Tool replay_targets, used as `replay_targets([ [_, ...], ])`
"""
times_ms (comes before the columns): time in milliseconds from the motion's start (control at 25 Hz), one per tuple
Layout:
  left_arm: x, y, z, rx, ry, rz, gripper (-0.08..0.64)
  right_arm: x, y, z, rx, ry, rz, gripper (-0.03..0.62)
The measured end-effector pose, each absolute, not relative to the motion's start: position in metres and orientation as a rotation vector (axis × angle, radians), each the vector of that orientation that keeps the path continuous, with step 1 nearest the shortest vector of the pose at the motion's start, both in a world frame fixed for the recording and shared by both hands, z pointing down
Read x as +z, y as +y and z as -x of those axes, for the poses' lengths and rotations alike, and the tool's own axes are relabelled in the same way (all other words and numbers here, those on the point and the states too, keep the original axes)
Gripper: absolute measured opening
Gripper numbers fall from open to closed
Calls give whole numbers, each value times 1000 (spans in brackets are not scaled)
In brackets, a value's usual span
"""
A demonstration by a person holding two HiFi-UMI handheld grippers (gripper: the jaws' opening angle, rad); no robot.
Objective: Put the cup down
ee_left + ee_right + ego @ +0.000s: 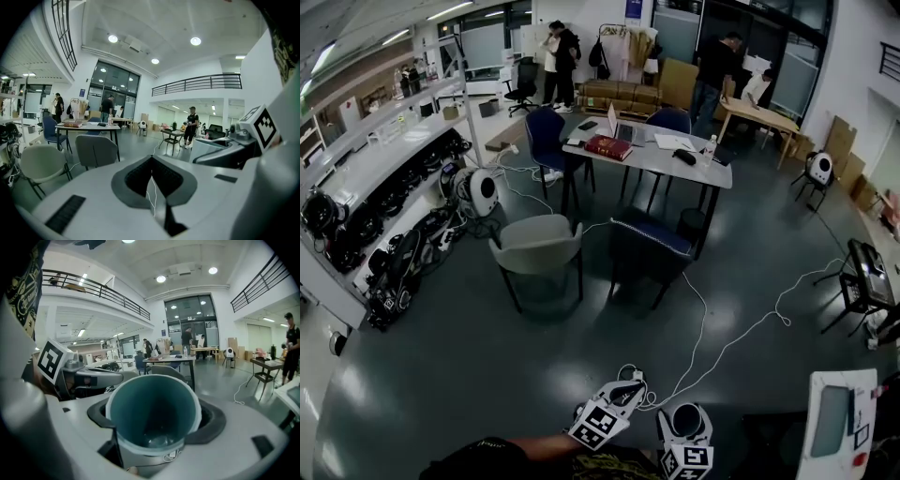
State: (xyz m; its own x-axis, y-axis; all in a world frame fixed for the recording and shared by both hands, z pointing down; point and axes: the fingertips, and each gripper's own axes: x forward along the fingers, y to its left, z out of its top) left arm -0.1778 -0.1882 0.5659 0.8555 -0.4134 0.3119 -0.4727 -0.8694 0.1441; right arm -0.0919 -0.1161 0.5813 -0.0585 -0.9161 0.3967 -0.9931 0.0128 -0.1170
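**Cup held over bare floor, no surface within reach**

Left side: the left gripper (153, 187) has its jaws pressed together with nothing between them. It hangs low and near, just beside the other tool. Risk: because the two sit so close, a sideways swing of this idle tool could knock the cup.

Centre: the right gripper (154, 428) pinches the cup (150, 399) between its jaws, low on the wall. The cup is teal inside with a pale rim, and its mouth faces the camera. A glossy patch lies at the bottom; whether it is liquid cannot be told. In the head view, only dark floor (469, 375) and a white cable (712, 337) lie under and ahead of the cup.

Risks noted:
- Opening the jaws here would drop the cup to the floor, since nothing supports it.
- The grip is on a tapered wall, so any loosening could let the cup slide or tip.
- If the bottom holds liquid, tilting the cup on the way down would spill it.
- The cable is a trip hazard on the walk to the far table (661, 157), and the grey chair (539, 248) also stands in the way.

Right side: a white unit (839, 422) stands near, at the right edge. What it is and whether its top is flat cannot be judged, and a cup set on its edge could slide off.
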Motion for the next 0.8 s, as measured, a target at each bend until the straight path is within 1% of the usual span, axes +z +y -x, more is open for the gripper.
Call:
replay_targets([
  [800,557,-138,29,479,-505,-2904,11,577,-60,-50,569,-1948,-2175,374],
])
